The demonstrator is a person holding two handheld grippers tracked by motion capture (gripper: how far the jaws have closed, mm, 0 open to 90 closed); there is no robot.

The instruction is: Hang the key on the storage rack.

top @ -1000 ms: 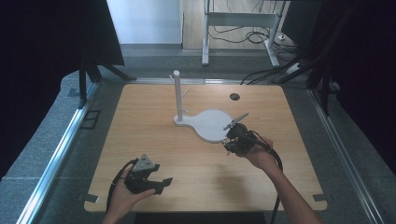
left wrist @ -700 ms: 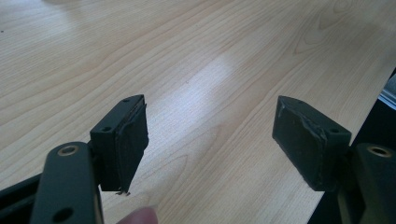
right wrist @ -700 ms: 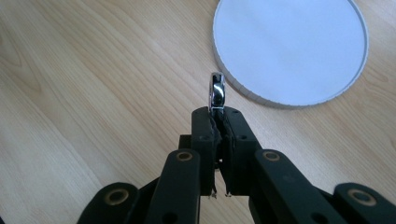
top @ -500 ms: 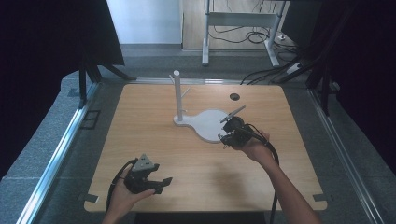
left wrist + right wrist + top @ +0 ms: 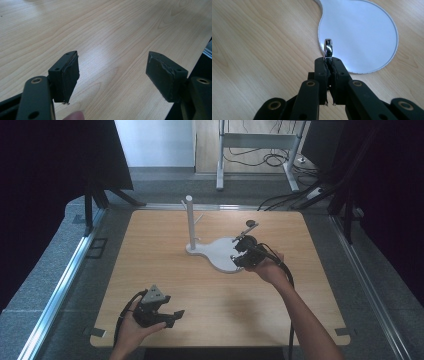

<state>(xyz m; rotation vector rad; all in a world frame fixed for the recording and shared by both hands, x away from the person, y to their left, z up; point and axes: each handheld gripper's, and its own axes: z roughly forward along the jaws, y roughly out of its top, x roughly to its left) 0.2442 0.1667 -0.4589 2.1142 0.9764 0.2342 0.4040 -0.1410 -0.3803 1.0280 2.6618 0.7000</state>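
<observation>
The right gripper (image 5: 328, 63) pinches a small metal ring (image 5: 328, 48) above the stand's (image 5: 190, 222) base; hanging it remains. The left gripper (image 5: 112, 75) rests spread, empty, near the table's (image 5: 150, 245) front edge.

2 claws (image 5: 173, 316) (image 5: 239, 254), 1 metal ring (image 5: 328, 49), 1 white stand (image 5: 220, 253), 1 wooden table (image 5: 165, 250).

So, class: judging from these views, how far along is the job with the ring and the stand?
Done: the right hand-held gripper has shut on the metal ring. In hand: it hangs above the white stand base. Left: probably hanging it on the post. The left hand-held gripper is open.
</observation>
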